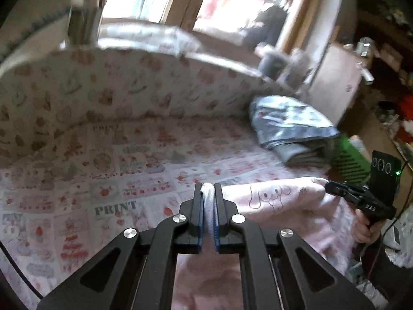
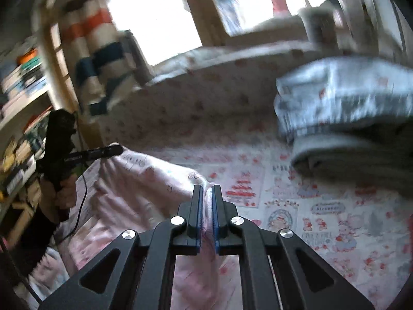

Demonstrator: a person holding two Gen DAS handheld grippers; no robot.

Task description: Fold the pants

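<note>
Two tongs, left tongs [image 1: 207, 188] and right tongs [image 2: 205, 190], each clamp one pink pants [image 1: 278, 201] (edge pinched).

I'm working in a home bedroom: a bed with a printed cartoon sheet [image 1: 124, 170], a padded patterned bumper [image 1: 129, 87] along its far side. Folded grey laundry [image 2: 343, 108], cluttered bookshelf [image 2: 20, 82], sunlit window [image 1: 232, 0] behind.

Daylight pours through wood-framed windows [image 1: 232, 5] behind a bed [image 1: 77, 180] covered in red-printed sheeting.
</note>
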